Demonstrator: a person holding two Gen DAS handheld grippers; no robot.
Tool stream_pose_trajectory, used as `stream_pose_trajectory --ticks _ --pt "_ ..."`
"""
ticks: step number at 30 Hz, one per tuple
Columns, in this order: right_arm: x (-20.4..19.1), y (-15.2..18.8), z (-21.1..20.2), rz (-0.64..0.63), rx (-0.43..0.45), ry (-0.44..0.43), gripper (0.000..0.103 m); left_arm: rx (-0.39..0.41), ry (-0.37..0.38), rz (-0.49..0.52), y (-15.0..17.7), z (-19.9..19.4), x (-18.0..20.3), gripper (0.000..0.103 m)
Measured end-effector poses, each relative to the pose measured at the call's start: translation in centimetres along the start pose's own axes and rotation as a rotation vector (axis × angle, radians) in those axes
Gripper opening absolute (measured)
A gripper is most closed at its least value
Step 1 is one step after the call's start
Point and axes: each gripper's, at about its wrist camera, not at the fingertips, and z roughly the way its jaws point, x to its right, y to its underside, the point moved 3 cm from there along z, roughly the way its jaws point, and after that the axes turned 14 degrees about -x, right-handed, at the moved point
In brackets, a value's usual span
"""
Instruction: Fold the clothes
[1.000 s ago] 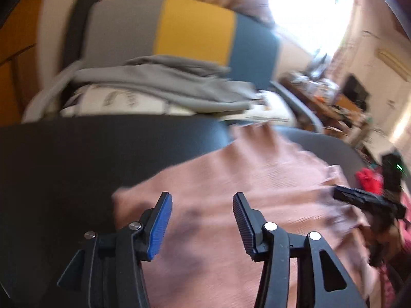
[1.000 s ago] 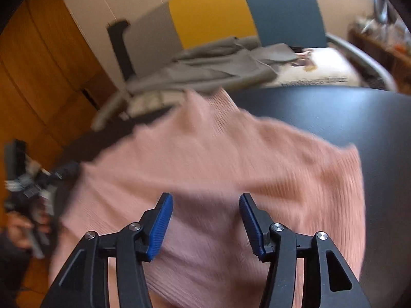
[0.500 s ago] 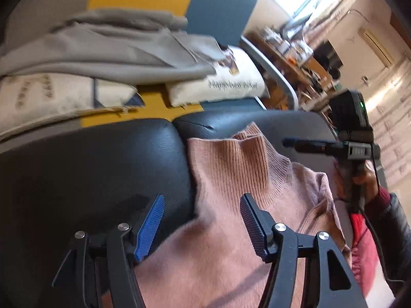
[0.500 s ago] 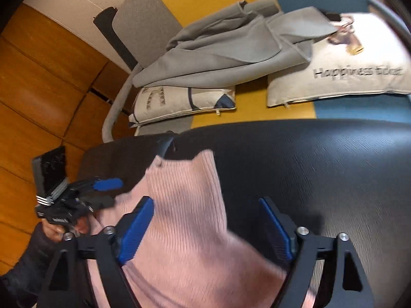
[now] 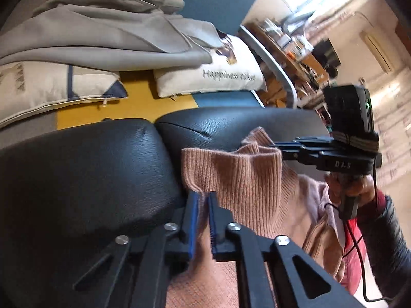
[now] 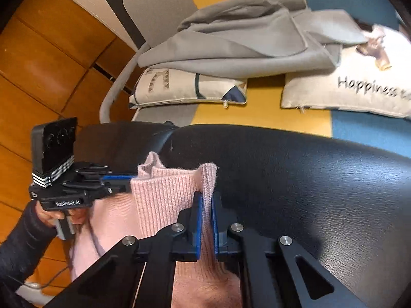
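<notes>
Pink ribbed knit now sits pinched between the blue pads of the left gripper [image 5: 203, 200], which stood wide apart half a second ago. From the left wrist view, the sweater [image 5: 246, 187] lies on the black leather cushion [image 5: 84, 179], its collar end raised and stretched towards the right gripper [image 5: 277, 145], which grips the collar's far corner. Both corners being held, I judge the sweater ready to be lifted or laid flat for the first fold. Most of its body drops below the frame, so sleeves and hem cannot be seen.

From the right wrist view, the right gripper [image 6: 206, 202] has likewise narrowed onto the collar's near edge of the sweater [image 6: 164, 195], where before it was spread wide. Beyond the collar, the left gripper [image 6: 123, 181] comes in from the side; its pads are half hidden by knit. A grey garment [image 6: 231, 48] lies across pillows [image 6: 346, 95] well behind the cushion, blurred at the edges.
</notes>
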Motion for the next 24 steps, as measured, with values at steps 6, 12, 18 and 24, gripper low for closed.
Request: stream_pose_trajectory --ticks 6,12,18,24 --pt "-2.5 1.3 -2.4 -0.044 0.054 0.007 0.007 0.127 0.026 0.018 1.7 -3.4 1.3 0.003" --pt "-5.8 4.5 -5.0 -0.068 0.104 -0.001 0.007 0.24 0.044 0.068 5.1 -6.8 4.1 0.003" --pt "-7.7 10.1 -6.7 -0.056 0.15 -0.026 0.007 0.275 0.035 0.085 10.7 -8.0 6.7 0.003" --pt "-7.6 15.8 -6.4 -0.004 0.167 -0.037 0.007 0.259 0.006 0.087 15.3 -6.8 8.0 0.003"
